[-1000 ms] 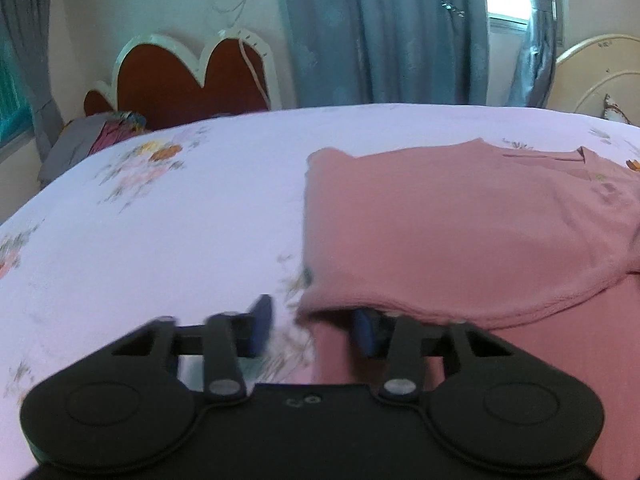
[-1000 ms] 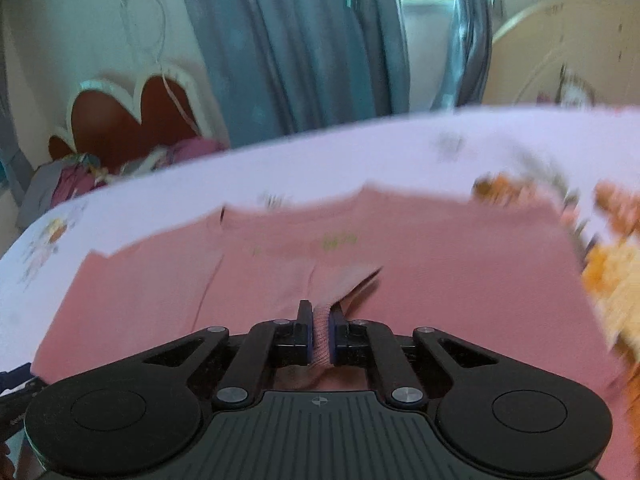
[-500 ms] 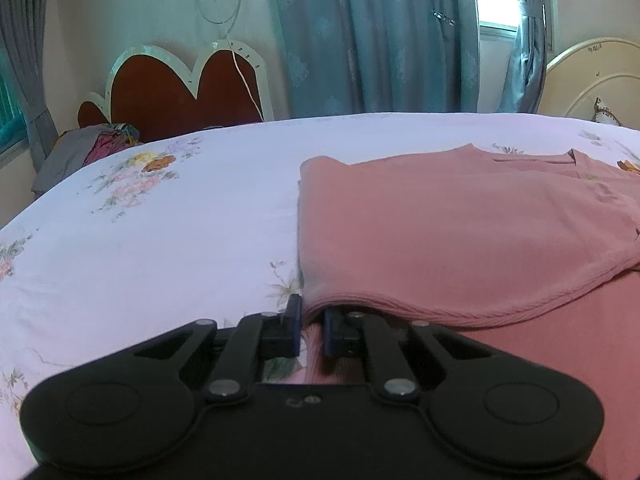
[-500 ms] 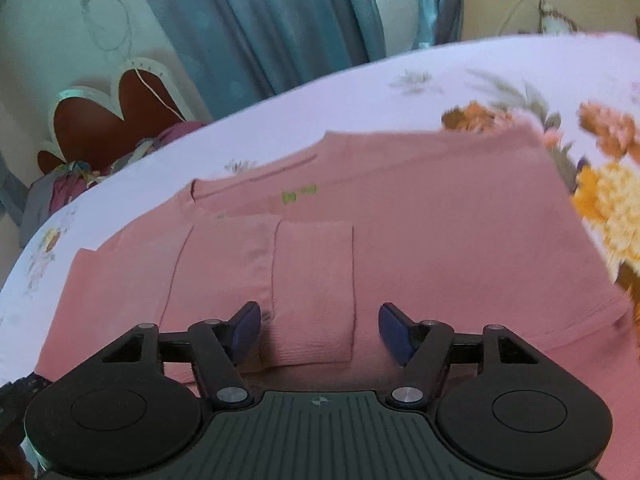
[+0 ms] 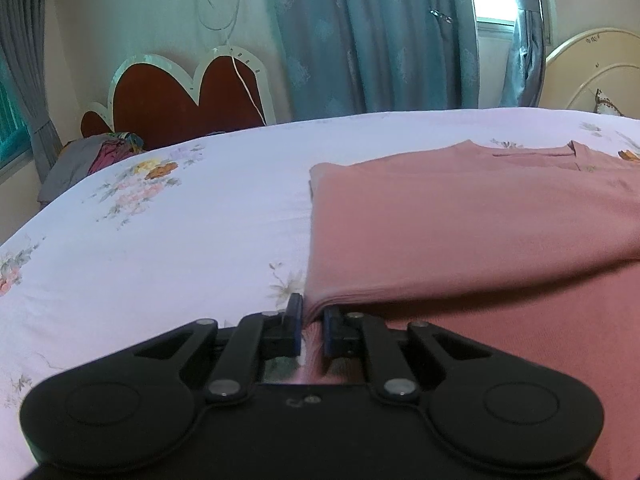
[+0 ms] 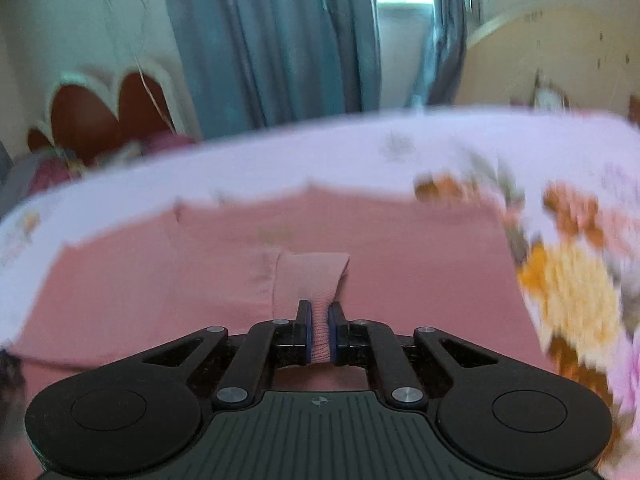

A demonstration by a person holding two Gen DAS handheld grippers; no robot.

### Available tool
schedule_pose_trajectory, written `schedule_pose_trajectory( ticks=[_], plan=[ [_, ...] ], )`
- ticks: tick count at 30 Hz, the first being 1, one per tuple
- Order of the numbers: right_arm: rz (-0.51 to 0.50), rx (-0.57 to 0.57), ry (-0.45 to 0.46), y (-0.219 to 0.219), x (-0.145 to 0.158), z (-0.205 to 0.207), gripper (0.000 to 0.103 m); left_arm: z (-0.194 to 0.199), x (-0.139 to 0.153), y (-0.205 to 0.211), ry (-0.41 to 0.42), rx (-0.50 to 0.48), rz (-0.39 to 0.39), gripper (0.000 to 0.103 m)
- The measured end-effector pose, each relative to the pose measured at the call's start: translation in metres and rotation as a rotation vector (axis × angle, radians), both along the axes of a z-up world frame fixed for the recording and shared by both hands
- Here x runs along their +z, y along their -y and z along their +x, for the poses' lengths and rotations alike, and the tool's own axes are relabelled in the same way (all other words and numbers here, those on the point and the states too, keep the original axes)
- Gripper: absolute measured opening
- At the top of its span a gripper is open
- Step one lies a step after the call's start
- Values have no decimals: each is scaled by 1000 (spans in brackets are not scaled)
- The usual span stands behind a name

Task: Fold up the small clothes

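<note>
A pink knit top (image 5: 472, 224) lies on the bed, partly folded over itself. My left gripper (image 5: 311, 316) is shut on the near left corner of its folded edge. In the right wrist view the same pink top (image 6: 420, 264) spreads across the bed, blurred by motion. My right gripper (image 6: 319, 326) is shut on the ribbed sleeve cuff (image 6: 316, 276), which rises in a narrow strip from the jaws onto the top.
The bed has a pale lilac floral sheet (image 5: 160, 232). A red heart-shaped headboard (image 5: 180, 100) and a heap of clothes (image 5: 96, 156) stand at the far left. Blue curtains (image 5: 372, 36) hang behind. A cream round headboard (image 5: 596, 72) is at the far right.
My left gripper closed on the top's folded edge a second ago and still holds it. My right gripper let the cuff go, opened, then shut on the cuff again.
</note>
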State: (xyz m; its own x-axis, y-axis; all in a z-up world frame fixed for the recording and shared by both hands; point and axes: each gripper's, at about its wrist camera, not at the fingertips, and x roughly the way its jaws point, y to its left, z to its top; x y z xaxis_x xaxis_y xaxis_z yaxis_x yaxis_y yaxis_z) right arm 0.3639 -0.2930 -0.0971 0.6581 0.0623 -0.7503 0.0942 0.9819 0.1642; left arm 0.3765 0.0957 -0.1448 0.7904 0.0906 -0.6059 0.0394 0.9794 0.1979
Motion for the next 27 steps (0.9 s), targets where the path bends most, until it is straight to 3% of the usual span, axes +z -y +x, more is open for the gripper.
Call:
schedule_pose_trajectory(
  ticks=[5,7,8,10,11,15,19,25,27],
  plan=[
    [-12,-2,3,-1,-7,-4,8,0,3,-3,-32,-33,8,10],
    [12,6,4,3,-4,-5,10,-4,10,-8,-47,-66,-19,16],
    [31,5,14,7,-1,-8,16,-6,13,-10,-53,-69,-25,20],
    [33,-15,50,12,9,-11,59,-9,22,-16,-65,-66,-49,27],
    [29,-20,69,11,14,-13,63,-9,26,-19,-66,-61,-71,27],
    [39,-26,84,18,19,0,64,1,41,-27,-67,-27,-160,39],
    [59,-38,62,20,14,19,64,33,44,-22,-82,-20,-220,45],
    [126,-56,-10,20,-6,47,63,91,30,-13,-136,2,-276,46],
    [126,-40,-19,16,-10,51,35,108,24,-15,-153,25,-301,45]
  ],
)
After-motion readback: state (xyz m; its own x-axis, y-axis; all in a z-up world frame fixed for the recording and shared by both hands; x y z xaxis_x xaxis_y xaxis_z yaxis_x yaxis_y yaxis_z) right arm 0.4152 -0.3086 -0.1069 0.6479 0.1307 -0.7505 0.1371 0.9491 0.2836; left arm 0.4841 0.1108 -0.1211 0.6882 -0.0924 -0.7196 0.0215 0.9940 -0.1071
